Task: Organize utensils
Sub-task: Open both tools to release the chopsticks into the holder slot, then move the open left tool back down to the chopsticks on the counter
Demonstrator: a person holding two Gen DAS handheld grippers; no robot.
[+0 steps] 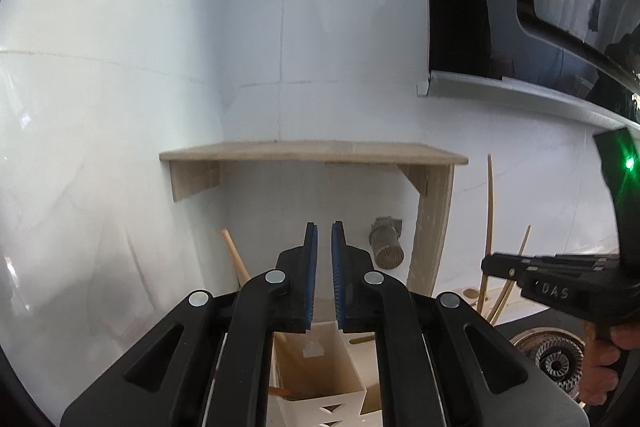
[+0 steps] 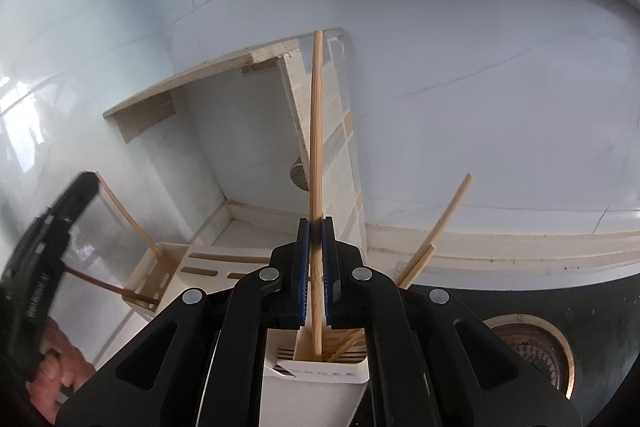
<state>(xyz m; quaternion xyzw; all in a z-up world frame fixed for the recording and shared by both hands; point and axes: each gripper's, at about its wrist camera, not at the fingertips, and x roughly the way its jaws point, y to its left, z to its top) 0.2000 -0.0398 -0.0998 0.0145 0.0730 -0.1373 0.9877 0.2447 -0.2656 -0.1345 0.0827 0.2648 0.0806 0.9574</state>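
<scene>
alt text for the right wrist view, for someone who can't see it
The right gripper is shut on an upright bamboo chopstick whose lower end dips into a white utensil holder that already contains other chopsticks. Behind stand a white tiled wall and a small wooden shelf, with the left gripper at the left edge.

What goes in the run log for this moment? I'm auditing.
step: binning chopstick | right gripper: shut on chopstick, upright over holder | left gripper: shut, empty
</scene>
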